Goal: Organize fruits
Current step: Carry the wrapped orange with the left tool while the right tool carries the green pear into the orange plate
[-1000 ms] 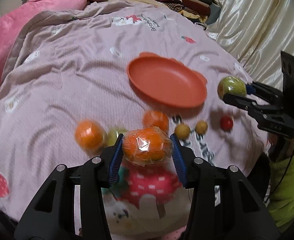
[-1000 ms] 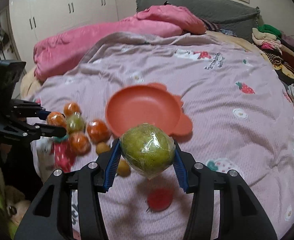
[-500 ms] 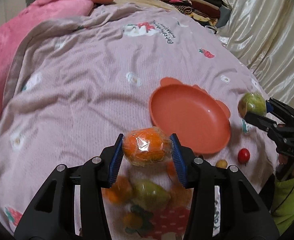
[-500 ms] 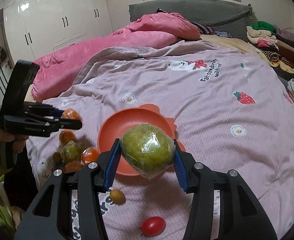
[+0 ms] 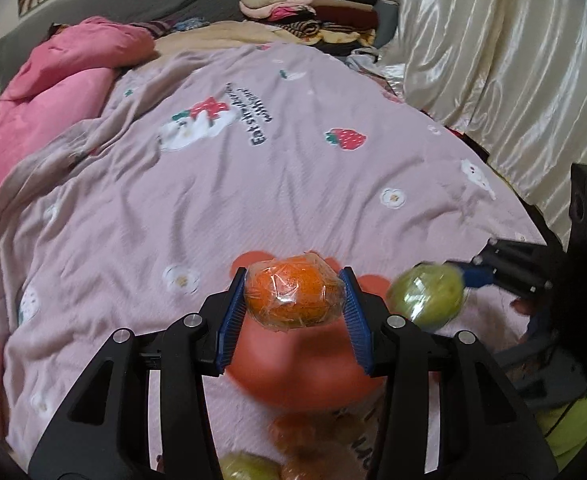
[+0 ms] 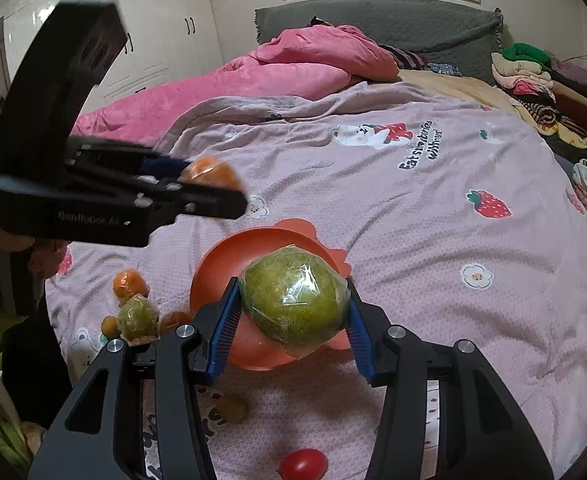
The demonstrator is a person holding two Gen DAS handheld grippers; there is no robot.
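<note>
Left gripper (image 5: 293, 304): fingers clamped on a plastic-wrapped orange fruit (image 5: 292, 297), held above the shallow orange-red plastic dish (image 6: 221, 264). Right gripper (image 6: 293, 312): fingers clamped on a plastic-wrapped green fruit (image 6: 295, 306), likewise over the dish, which lies on the pink printed bedspread (image 6: 413, 220). The dish appears to hold nothing yet, so sorting seems barely begun. Left on the bed beside it: a second wrapped green fruit (image 6: 137, 317), loose oranges (image 6: 130, 283), small yellow-brown fruits (image 6: 232, 409) and a red cherry tomato (image 6: 304, 463).

Soft indoor light, fisheye edges, motion blur
</note>
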